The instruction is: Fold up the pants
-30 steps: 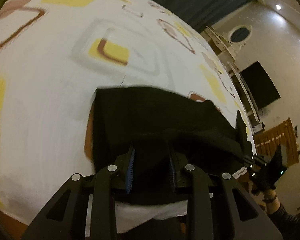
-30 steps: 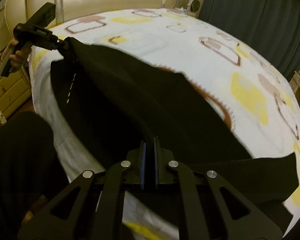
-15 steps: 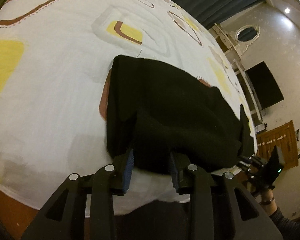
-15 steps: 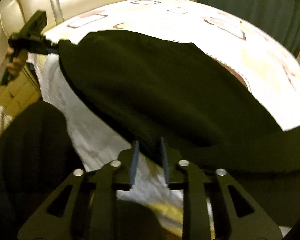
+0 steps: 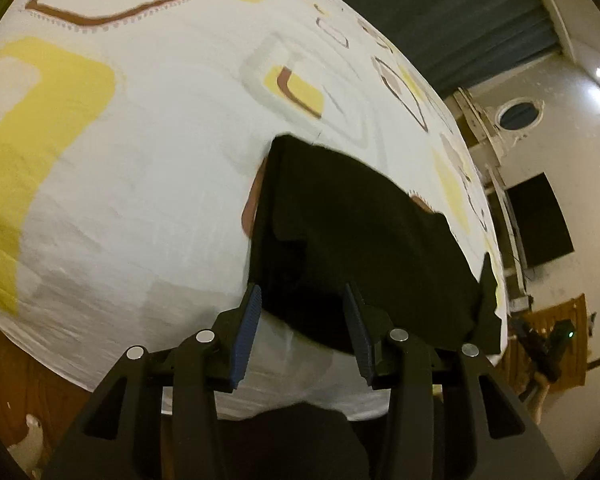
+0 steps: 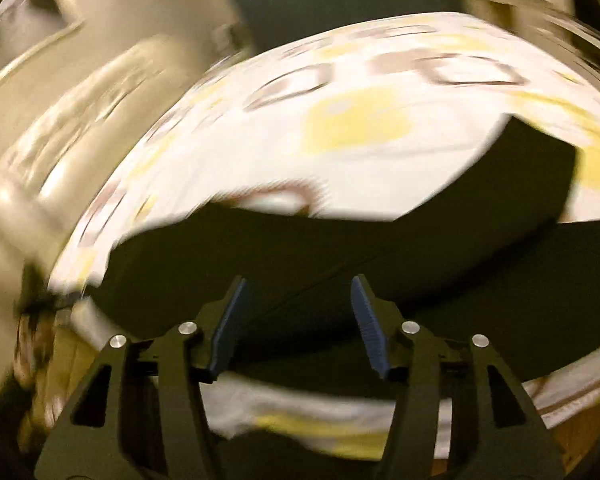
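Observation:
Black pants [image 5: 360,232] lie folded on the patterned bedsheet [image 5: 140,160] near the bed's front edge. My left gripper [image 5: 302,300] is open, its blue-padded fingers [image 5: 247,328] straddling the near edge of the pants without holding them. In the blurred right wrist view the pants [image 6: 340,248] spread across the lower middle. My right gripper [image 6: 298,292] is open just above them. The right gripper also shows far right in the left wrist view [image 5: 548,348].
The bed has a white sheet with yellow and brown squares. A cream padded headboard [image 6: 60,100] stands at the left. Dark curtains [image 5: 440,12], a wall and a wooden cabinet [image 5: 560,340] lie beyond the bed. The wooden floor [image 5: 20,380] shows below the edge.
Both grippers have opened wide and let go of the pants, which now lie flat on the bed. The right gripper has swung quickly, blurring its view.

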A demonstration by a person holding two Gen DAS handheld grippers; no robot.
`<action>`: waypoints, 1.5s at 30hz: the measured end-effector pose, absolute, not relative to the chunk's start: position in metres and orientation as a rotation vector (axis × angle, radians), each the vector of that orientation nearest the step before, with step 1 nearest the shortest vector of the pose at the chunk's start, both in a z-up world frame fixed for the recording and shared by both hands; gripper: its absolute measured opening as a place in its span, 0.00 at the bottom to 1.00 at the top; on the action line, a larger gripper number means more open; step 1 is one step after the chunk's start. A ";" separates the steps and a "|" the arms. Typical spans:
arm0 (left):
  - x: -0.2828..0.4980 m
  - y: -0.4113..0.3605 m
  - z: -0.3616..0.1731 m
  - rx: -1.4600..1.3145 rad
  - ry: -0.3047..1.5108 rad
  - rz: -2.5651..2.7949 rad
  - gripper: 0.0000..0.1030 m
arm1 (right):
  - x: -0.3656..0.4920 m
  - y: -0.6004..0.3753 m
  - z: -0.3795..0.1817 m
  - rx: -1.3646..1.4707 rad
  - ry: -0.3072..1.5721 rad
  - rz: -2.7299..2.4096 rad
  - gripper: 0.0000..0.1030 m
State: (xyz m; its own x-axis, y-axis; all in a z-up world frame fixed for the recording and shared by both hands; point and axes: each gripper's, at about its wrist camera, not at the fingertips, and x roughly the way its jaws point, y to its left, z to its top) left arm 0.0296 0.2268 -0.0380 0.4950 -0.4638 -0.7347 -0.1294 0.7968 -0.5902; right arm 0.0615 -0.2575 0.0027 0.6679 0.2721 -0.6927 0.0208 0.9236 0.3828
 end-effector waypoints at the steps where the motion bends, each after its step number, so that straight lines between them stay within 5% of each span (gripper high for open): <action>1: 0.033 0.223 -0.032 -0.632 1.034 -0.206 0.42 | 0.073 -0.275 0.005 0.418 0.825 0.091 0.52; 8: 0.064 0.182 -0.018 -0.622 0.998 -0.222 0.55 | 0.175 -0.357 -0.010 0.569 0.881 -0.239 0.52; 16: 0.083 0.135 -0.043 -0.491 1.068 -0.201 0.57 | 0.283 -0.384 -0.053 0.471 1.007 -0.530 0.52; 21: 0.085 0.120 -0.047 -0.390 1.065 -0.182 0.68 | 0.307 -0.401 -0.080 0.409 1.084 -0.626 0.54; 24: 0.085 0.117 -0.048 -0.373 1.061 -0.173 0.72 | 0.303 -0.408 -0.086 0.416 1.086 -0.615 0.52; 28: 0.087 0.117 -0.051 -0.387 1.066 -0.158 0.73 | 0.288 -0.415 -0.075 0.466 1.053 -0.564 0.08; 39: 0.082 0.111 -0.050 -0.391 1.067 -0.116 0.74 | 0.136 -0.476 0.006 0.743 0.656 -0.282 0.08; 45: 0.081 0.105 -0.051 -0.364 1.066 -0.095 0.75 | 0.033 -0.531 -0.011 0.903 0.486 -0.247 0.08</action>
State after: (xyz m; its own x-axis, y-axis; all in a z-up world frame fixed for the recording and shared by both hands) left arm 0.0811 0.1050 -0.0511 0.4856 -0.2501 -0.8376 -0.0985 0.9364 -0.3367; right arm 0.0326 -0.5307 -0.0115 0.8647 -0.0039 -0.5023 0.4036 0.6007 0.6902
